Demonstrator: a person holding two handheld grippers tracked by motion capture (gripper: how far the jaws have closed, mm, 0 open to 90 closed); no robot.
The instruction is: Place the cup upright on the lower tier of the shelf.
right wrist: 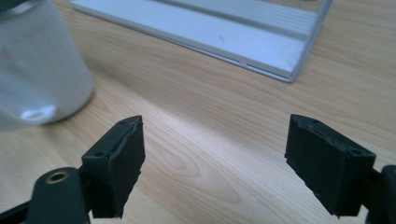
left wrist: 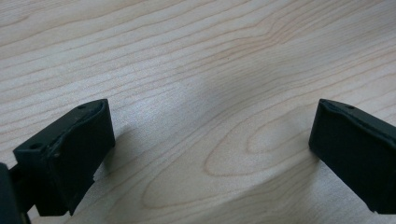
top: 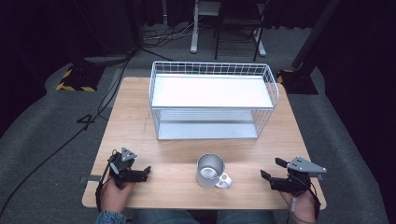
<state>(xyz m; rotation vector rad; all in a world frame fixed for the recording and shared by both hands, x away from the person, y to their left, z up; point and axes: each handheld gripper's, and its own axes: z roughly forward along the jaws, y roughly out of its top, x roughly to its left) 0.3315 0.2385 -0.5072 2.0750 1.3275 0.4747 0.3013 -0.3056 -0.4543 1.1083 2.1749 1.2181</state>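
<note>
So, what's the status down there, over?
Left gripper and right gripper open, empty. Metal mug upright between them, untouched. Wire shelf rack behind; nothing in the way.

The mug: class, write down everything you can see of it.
The mug looks like shiny bare metal, a plain cylinder with a loop handle pointing toward the person and to the right in the high view. It stands upright and looks empty, on the wooden table in front of the wire rack, between the two grippers; nothing else touches it.

Light wooden table (top: 140, 116) on grey carpet floor (top: 42, 140). Surroundings dark. Black cables (top: 70, 135) trail across the floor. White-legged furniture (top: 196, 28), possibly a desk, stands behind. Yellow-black striped base (top: 74, 79) at far left.
</note>
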